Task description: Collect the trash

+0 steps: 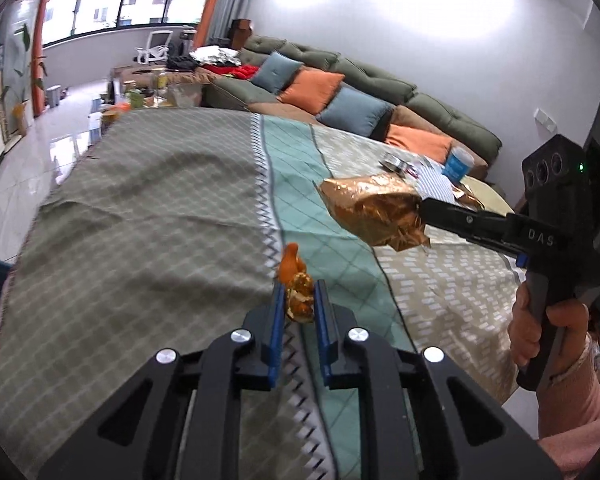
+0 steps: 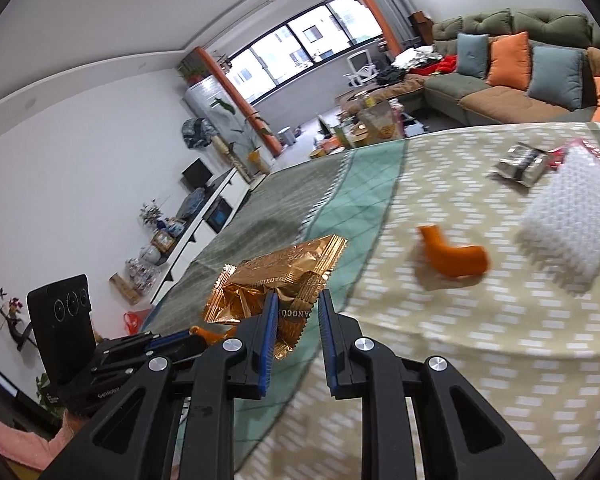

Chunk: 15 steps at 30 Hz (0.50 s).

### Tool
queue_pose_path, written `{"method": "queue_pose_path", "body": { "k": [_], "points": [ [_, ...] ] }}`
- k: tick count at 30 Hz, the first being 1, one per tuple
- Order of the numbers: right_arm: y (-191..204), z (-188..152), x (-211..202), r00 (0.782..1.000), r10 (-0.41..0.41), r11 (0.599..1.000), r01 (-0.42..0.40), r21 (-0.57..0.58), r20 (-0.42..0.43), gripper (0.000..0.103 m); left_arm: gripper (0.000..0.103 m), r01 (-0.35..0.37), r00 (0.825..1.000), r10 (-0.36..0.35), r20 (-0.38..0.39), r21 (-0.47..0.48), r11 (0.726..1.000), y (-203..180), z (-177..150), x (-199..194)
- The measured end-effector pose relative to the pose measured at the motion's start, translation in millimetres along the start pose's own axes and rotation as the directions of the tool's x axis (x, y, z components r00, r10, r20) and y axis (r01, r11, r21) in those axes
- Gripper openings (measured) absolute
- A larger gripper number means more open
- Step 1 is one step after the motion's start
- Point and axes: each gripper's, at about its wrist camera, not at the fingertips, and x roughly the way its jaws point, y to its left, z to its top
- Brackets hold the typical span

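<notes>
Left tongs (image 1: 298,300): blue-padded fingers nearly closed, clamped on a curled piece of orange citrus peel (image 1: 296,286), held clear above the patterned cloth covering the bench (image 1: 140,208). The peel sticks out past the fingertips toward 12 o'clock in the left wrist view. In the right wrist view these tongs appear at 8 o'clock, with the peel's orange end showing at their tips.

Right tongs (image 2: 298,312): jaws drawn close, gripping a crinkled copper-gold foil snack wrapper (image 2: 276,280) by its serrated edge; the wrapper lies against the left pad, and whether the right pad touches it cannot be told. The wrapper hangs in the air over the green band of the cloth. In the left wrist view it sits at 2 o'clock, held by the black fingers, with a hand (image 1: 548,320) in a pink sleeve on the grip.

Left on the cloth, right wrist view:
- a second orange peel strip (image 2: 454,256) at 3 o'clock, blurred;
- a white bubble-textured sheet (image 2: 572,224) just beyond it;
- a silver-and-black foil packet (image 2: 522,164) at 2 o'clock.

Left wrist view, far edge at 2 o'clock: a blue-and-white cup (image 1: 458,164).
</notes>
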Motion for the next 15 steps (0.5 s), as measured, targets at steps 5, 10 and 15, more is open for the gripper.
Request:
{"method": "queue_pose_path", "body": {
  "k": [5, 10, 15],
  "points": [
    [20.5, -0.9, 15.6, 0.999, 0.044, 0.999, -0.044, -0.025, -0.023, 0.021, 0.015, -0.04, 0.999, 0.041, 0.034, -0.032, 0.999, 18.1, -4.5, -25.1],
    [37.4, -0.8, 30.6, 0.995, 0.084, 0.995, -0.086, -0.043, -0.051, 0.021, 0.015, -0.085, 0.994, 0.088, 0.064, -0.05, 0.995, 34.3, -7.3, -48.0],
    [58.4, -1.0, 44.6, 0.99, 0.117, 0.99, -0.122, -0.074, -0.077, 0.021, 0.015, -0.124, 0.988, 0.13, 0.086, -0.074, 0.99, 48.6, -10.2, -64.0]
  ]
}}
